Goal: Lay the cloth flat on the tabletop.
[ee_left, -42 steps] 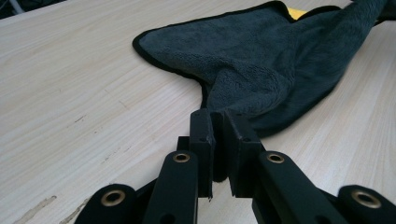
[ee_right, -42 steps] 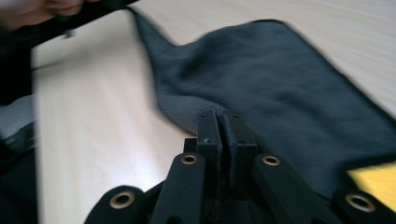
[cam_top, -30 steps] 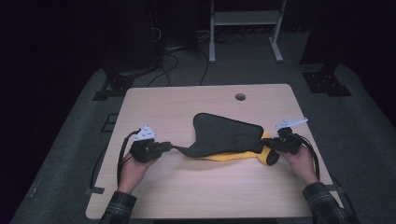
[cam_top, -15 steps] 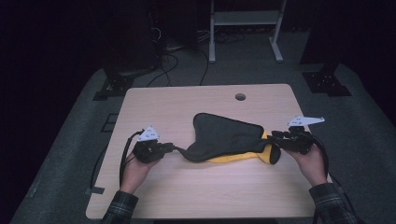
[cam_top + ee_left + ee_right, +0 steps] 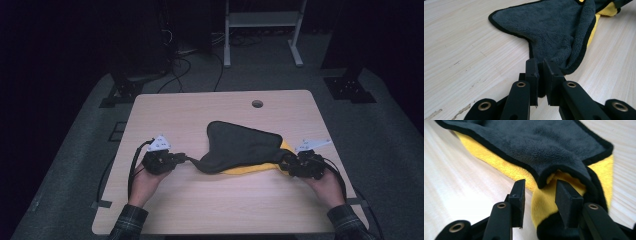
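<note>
The cloth, grey over yellow plush, lies mid-table; I judge it light, limp and grippy, best taken at the bound corners. My left gripper pinches one corner; my right gripper stands spread around the opposite corner. No readable writing.

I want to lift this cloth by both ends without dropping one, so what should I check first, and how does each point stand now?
1. Left gripper shut on the cloth corner: ok, jaws pinch the grey edge.
2. Right gripper shut on its corner: not ok, jaws stand apart with the cloth between them.
3. Cloth lying on the table, not hanging over an edge: ok.
4. Grip taking both layers, grey and yellow, at the right end: cannot tell.
5. Cloth free of other objects: ok.
</note>
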Demonstrator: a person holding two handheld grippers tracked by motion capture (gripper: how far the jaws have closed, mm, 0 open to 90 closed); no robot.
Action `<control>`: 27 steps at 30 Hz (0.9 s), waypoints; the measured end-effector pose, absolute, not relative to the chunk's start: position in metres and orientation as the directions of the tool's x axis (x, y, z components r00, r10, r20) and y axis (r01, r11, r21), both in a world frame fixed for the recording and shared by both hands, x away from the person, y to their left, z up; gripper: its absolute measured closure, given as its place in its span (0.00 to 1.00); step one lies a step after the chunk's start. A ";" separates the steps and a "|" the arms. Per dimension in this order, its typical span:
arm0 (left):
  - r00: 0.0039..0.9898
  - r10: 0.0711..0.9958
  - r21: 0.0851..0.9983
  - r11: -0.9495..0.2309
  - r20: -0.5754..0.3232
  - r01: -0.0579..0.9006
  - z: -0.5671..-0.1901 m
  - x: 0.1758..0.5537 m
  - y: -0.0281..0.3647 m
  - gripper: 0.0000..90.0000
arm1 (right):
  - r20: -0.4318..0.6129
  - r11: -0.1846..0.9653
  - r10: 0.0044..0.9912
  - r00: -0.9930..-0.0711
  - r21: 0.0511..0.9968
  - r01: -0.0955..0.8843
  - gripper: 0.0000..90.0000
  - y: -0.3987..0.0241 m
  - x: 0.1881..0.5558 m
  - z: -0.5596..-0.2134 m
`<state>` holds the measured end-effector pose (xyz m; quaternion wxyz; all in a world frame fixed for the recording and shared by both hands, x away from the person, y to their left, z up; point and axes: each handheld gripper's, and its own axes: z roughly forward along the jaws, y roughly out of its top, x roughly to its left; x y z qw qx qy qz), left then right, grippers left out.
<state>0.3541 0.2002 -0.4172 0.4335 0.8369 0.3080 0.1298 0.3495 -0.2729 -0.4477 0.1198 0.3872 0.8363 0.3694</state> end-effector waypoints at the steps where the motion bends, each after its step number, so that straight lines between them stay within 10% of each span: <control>1: 0.778 0.627 0.806 -0.435 -0.049 0.401 -0.417 0.354 0.200 0.91 | 0.075 0.436 0.736 -0.673 0.707 0.556 0.67 -0.270 0.353 -0.450; 6: 0.775 0.631 0.811 -0.429 -0.045 0.397 -0.416 0.353 0.202 0.91 | 0.064 0.435 0.740 -0.669 0.713 0.550 0.93 -0.266 0.361 -0.451; 27: 0.693 0.719 0.952 -0.182 -0.042 0.247 -0.353 0.340 0.241 1.00 | 0.100 0.237 0.725 -0.681 0.893 0.383 0.94 -0.295 0.358 -0.356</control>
